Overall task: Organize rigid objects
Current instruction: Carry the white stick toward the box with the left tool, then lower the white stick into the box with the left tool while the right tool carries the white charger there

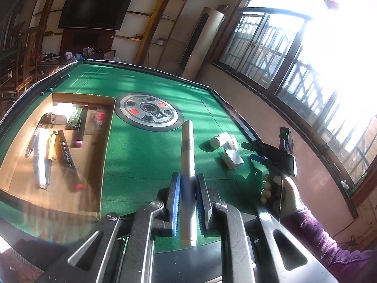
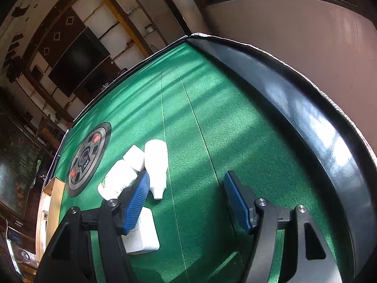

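Our left tool (image 1: 187, 195) squeezes a long white tube (image 1: 187, 155) above the green tabletop (image 1: 146, 146), beside the cardboard box (image 1: 103, 146). Our right tool (image 2: 187, 198) is open beside small white bottles (image 2: 156, 162).

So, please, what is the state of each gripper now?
Left gripper: closed on the long beige cylindrical pen.
Right gripper: open, holding nothing.
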Motion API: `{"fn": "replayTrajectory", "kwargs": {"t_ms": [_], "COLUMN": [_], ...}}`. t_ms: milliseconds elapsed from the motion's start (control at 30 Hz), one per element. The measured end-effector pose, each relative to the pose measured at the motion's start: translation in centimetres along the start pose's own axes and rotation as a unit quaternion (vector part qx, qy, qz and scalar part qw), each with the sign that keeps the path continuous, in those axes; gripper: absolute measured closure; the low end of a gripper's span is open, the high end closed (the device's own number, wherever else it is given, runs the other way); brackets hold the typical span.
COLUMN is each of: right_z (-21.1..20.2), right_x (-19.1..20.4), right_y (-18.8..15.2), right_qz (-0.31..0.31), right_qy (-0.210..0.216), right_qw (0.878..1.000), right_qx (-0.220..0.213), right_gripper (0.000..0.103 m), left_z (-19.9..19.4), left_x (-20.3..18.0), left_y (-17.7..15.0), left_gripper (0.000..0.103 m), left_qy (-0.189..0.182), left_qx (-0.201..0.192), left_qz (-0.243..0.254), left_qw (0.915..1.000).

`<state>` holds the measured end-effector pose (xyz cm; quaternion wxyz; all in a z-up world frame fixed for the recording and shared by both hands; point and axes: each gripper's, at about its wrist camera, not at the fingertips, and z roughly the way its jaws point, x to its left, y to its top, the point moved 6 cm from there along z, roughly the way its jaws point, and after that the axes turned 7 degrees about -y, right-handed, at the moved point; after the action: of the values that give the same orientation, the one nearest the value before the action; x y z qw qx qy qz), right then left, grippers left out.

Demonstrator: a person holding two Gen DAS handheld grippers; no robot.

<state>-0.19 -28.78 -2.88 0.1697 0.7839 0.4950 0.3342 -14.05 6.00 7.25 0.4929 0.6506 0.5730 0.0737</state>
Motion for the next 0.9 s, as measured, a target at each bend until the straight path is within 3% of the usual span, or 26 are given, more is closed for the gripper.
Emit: {"fn": "replayTrajectory", "kwargs": {"t_ms": [67,267,500,633,667,767,900], "right_z": [0.1,-0.9,-1.4,-0.8,-0.6,-0.5,-0.8], "right_x": [0.4,1.6,5.5,8.2,8.6,9.1,9.4], "right_y": [-0.1,-2.0,-4.5,-6.2,-6.5,-7.0,-7.1], "right_qz": [-0.008,-0.037,-0.092,-0.163,-0.186,-0.234,-0.228], "right_qy": [0.008,0.017,0.025,-0.03,-0.054,-0.122,-0.109], "right_qw": [1.0,0.998,0.992,0.983,0.978,0.963,0.966], "right_qx": [0.006,0.05,0.078,0.084,0.073,0.047,0.052], "right_gripper": [0.026,0.025,0.025,0.025,0.028,0.059,0.059], "left_z": [1.3,4.4,4.5,3.6,3.0,0.9,-2.3], "left_x": [-0.2,-0.4,0.2,1.5,2.0,4.5,9.2], "left_y": [-0.4,-2.2,-2.0,-1.3,-1.1,-0.4,0.0], "left_gripper": [0.091,0.091,0.091,0.091,0.091,0.091,0.091], "left_qy": [-0.017,-0.04,-0.036,-0.026,-0.02,0.003,0.048], "left_qx": [0.013,0.055,0.053,0.04,0.033,0.011,-0.015], "left_qz": [-0.008,-0.022,-0.033,-0.045,-0.048,-0.064,-0.1], "left_qw": [0.9997,0.9974,0.9974,0.9978,0.9981,0.9979,0.9937]}}
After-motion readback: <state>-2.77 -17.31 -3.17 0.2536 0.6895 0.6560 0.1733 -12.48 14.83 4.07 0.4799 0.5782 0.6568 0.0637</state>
